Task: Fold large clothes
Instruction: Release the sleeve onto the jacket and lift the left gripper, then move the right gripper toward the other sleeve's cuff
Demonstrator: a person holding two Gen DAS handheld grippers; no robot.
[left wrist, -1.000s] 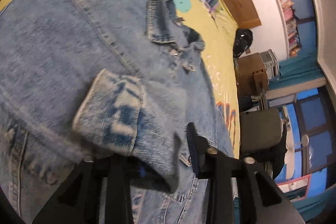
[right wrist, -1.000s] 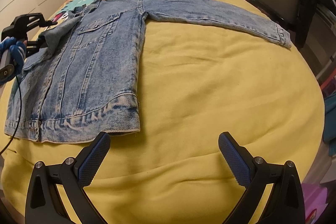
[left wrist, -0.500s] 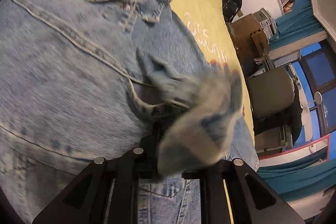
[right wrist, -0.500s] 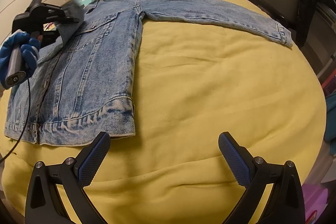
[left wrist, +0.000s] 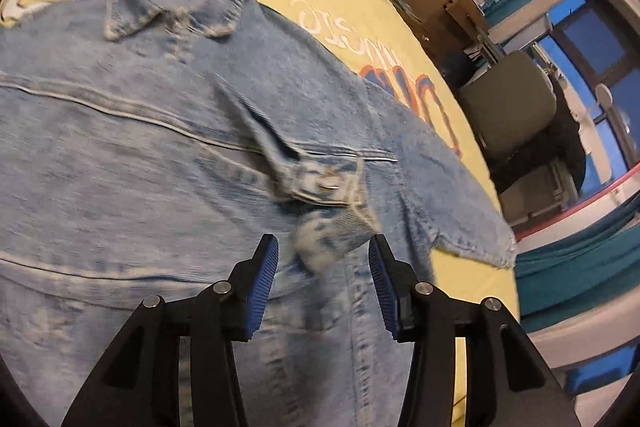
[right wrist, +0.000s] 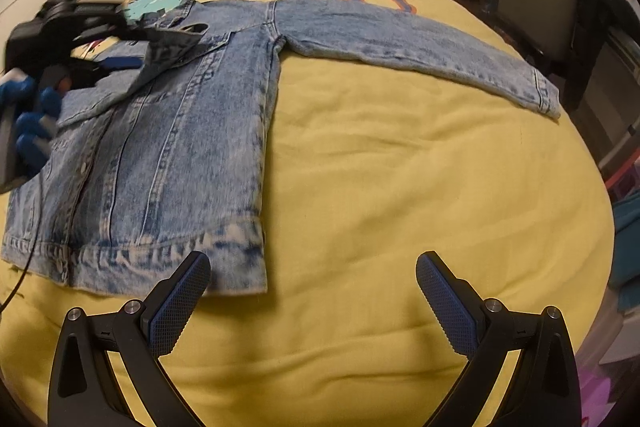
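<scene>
Left tool [left wrist: 323, 281], lower centre of the left wrist view: jaws opening, at a moderate gap, blue ribbed pads [left wrist: 264, 283] clear of the cloth. A pale folded cuff [left wrist: 332, 231] sits just ahead of and between the pads, untouched; motion blur softens it. The cuff rests on the chest of the denim jacket [left wrist: 132, 155], which fills the left and centre of the frame, collar [left wrist: 168, 3] toward the upper left.

Right tool [right wrist: 312, 291], bottom of the right wrist view: jaws wide, nothing between them, above the yellow bedspread [right wrist: 400, 187] just beside the jacket's hem corner [right wrist: 244, 259]. The jacket lies flat on the bed at left, one sleeve [right wrist: 420, 47] stretched toward the upper right. A blue-gloved hand [right wrist: 32, 115] holds the left tool at the left edge.
</scene>
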